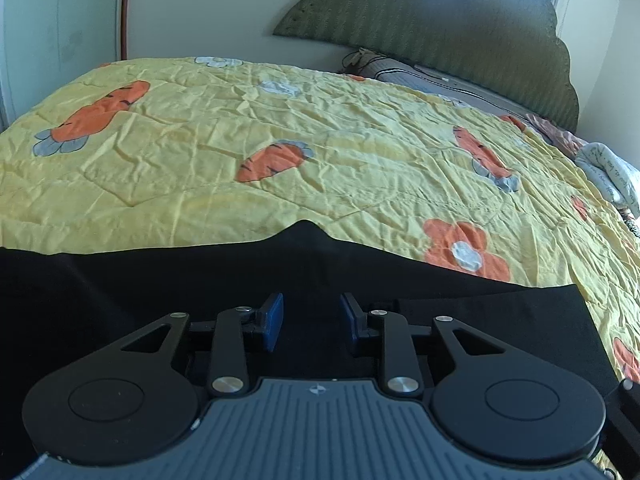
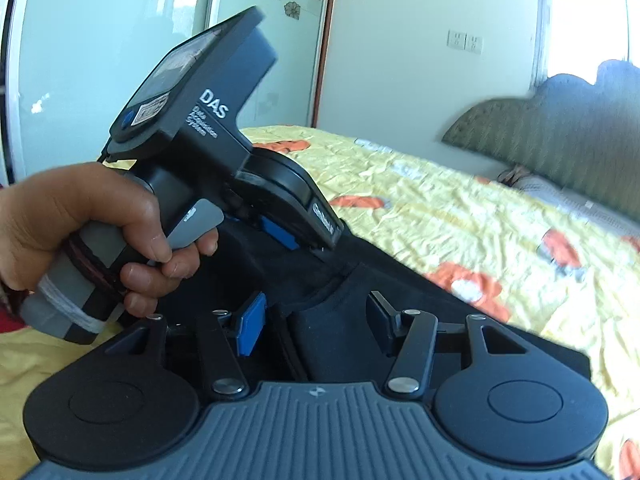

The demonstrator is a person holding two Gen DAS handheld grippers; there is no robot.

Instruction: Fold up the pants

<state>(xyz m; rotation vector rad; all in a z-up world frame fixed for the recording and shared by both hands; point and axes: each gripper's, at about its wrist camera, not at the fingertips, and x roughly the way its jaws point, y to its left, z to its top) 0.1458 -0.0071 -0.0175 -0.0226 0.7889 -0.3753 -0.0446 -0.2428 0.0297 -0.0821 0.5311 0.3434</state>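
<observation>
Black pants [image 1: 160,288] lie spread on the bed's yellow quilt [image 1: 280,128], filling the near part of the left wrist view. My left gripper [image 1: 311,322] is open just above the pants, with nothing between its blue pads [image 1: 272,320]. In the right wrist view the pants [image 2: 332,280] show a raised fold between my right gripper's fingers. My right gripper [image 2: 318,326] is open around that fold, not closed on it. The left gripper's body [image 2: 224,140] appears there, held by a hand [image 2: 80,220], its tip low over the pants.
The yellow quilt with carrot and flower prints [image 2: 460,220] covers the bed. A green padded headboard [image 1: 440,28] and pillows [image 1: 420,76] stand at the far end. A crumpled white cloth [image 1: 612,176] lies at the right edge. Wardrobe doors [image 2: 120,60] stand behind.
</observation>
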